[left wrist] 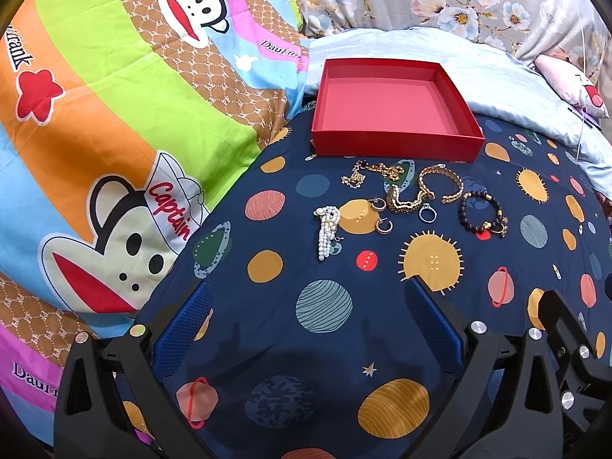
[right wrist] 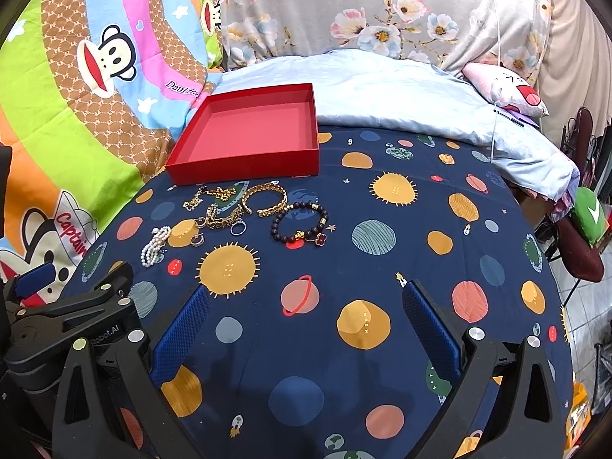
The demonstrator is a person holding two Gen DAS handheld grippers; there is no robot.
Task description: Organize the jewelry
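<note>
An empty red box (left wrist: 394, 114) (right wrist: 252, 137) sits on a navy planet-print cloth (left wrist: 325, 344) (right wrist: 344, 267). In front of it lie a pearl piece (left wrist: 327, 235) (right wrist: 155, 246), a gold chain (left wrist: 376, 174) (right wrist: 210, 195), a gold bracelet (left wrist: 440, 185) (right wrist: 267, 199), a thick gold chain (left wrist: 405, 201), a silver ring (left wrist: 425, 213) (right wrist: 238, 227), gold hoop earrings (left wrist: 382, 225) and a dark bead bracelet (left wrist: 484, 212) (right wrist: 300, 223). My left gripper (left wrist: 308, 298) is open, below the jewelry. My right gripper (right wrist: 306, 298) is open, below and right of it.
A colourful monkey-print quilt (left wrist: 114, 114) (right wrist: 76, 95) lies to the left. A pale blue blanket (left wrist: 516, 88) (right wrist: 401, 91) and floral fabric (right wrist: 363, 11) lie behind the box. The left gripper's body (right wrist: 57, 317) shows in the right wrist view. Clutter stands past the right edge (right wrist: 585, 237).
</note>
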